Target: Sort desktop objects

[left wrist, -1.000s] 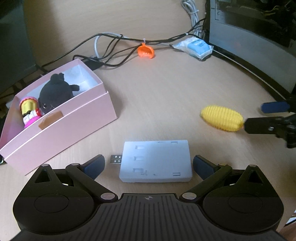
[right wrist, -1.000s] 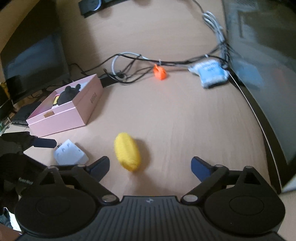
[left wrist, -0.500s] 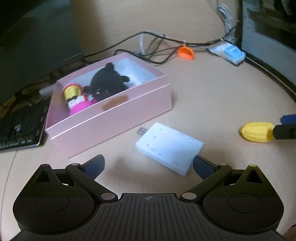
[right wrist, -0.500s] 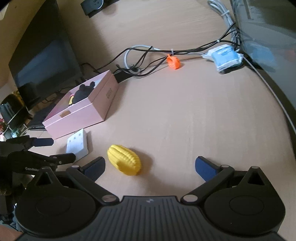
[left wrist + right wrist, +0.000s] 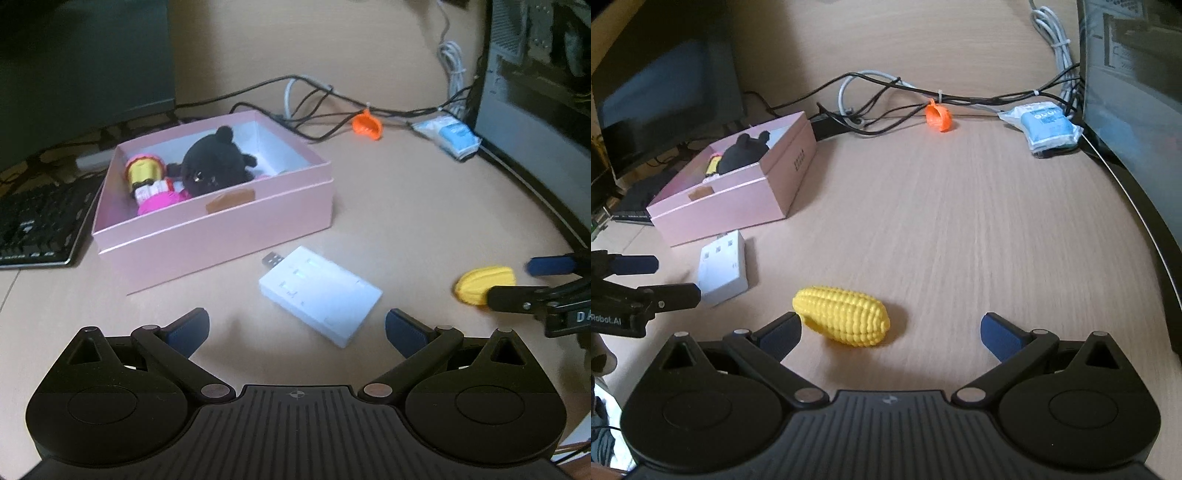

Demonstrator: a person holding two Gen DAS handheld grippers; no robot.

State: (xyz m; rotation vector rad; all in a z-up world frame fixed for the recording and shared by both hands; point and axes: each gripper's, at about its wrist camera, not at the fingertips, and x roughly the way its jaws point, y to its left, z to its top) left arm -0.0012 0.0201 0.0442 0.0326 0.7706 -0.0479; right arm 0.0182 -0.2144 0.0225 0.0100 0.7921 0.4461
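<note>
A white USB hub (image 5: 320, 300) lies on the desk just ahead of my open left gripper (image 5: 297, 326); it also shows in the right wrist view (image 5: 722, 266). A yellow toy corn (image 5: 841, 316) lies between the fingers of my open right gripper (image 5: 891, 330), close to the left finger; it shows at the right in the left wrist view (image 5: 484, 283). The pink box (image 5: 236, 225) holds a black plush (image 5: 210, 165) and a pink and yellow doll (image 5: 148, 182). An orange toy (image 5: 937, 116) and a blue-white packet (image 5: 1046, 126) lie at the back.
A tangle of cables (image 5: 886, 92) runs along the back of the desk. A dark monitor (image 5: 665, 99) stands at the left, a black keyboard (image 5: 33, 225) beside the box, and a computer case (image 5: 1134, 92) along the right edge.
My left gripper has pulled back and turned left, so the hub lies further ahead and the box is in fuller view. My right gripper has closed in on the corn.
</note>
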